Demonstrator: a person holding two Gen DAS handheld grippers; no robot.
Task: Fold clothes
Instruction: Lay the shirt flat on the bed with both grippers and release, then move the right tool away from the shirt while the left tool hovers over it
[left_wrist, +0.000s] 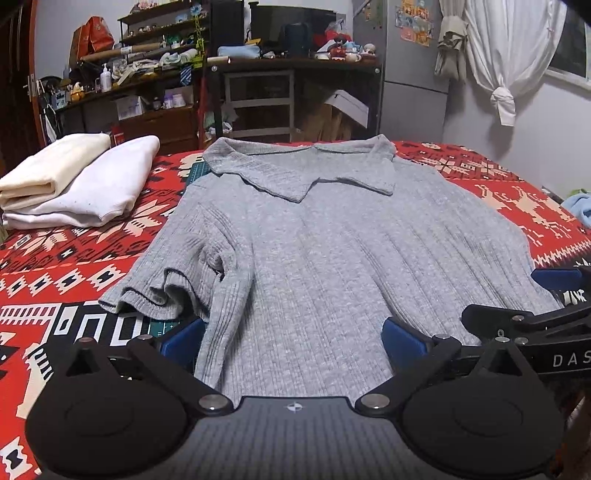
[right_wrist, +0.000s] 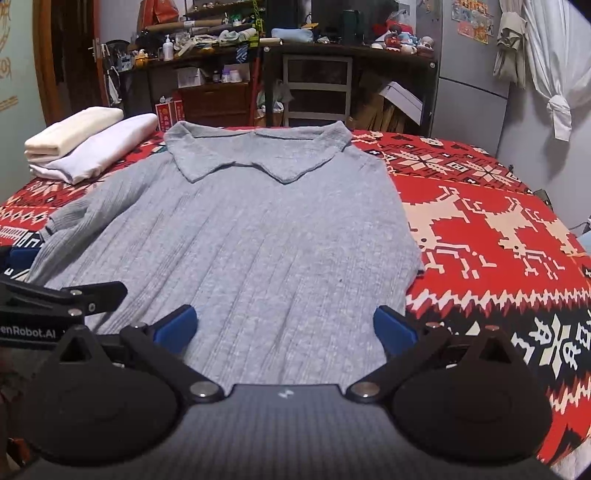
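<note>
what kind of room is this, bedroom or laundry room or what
Most likely a lived-in bedroom or spare room at home: a grey collared top lies on a red patterned blanket, with cluttered shelves and a tied-back white curtain behind.

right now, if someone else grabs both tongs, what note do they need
Left tongs: open, holding nothing, over the hem on the crumpled-sleeve side.
Right tongs: open, empty, over the hem beside them.
Grey collared shirt: spread front up on the red patterned blanket, collar at the far end. One sleeve is bunched at the side; the other side lies straight.
Done: two folded garments, cream and white, sit at the far corner.
Left: the whole grey shirt, no fold made yet. Probably flatten the sleeve first.
</note>
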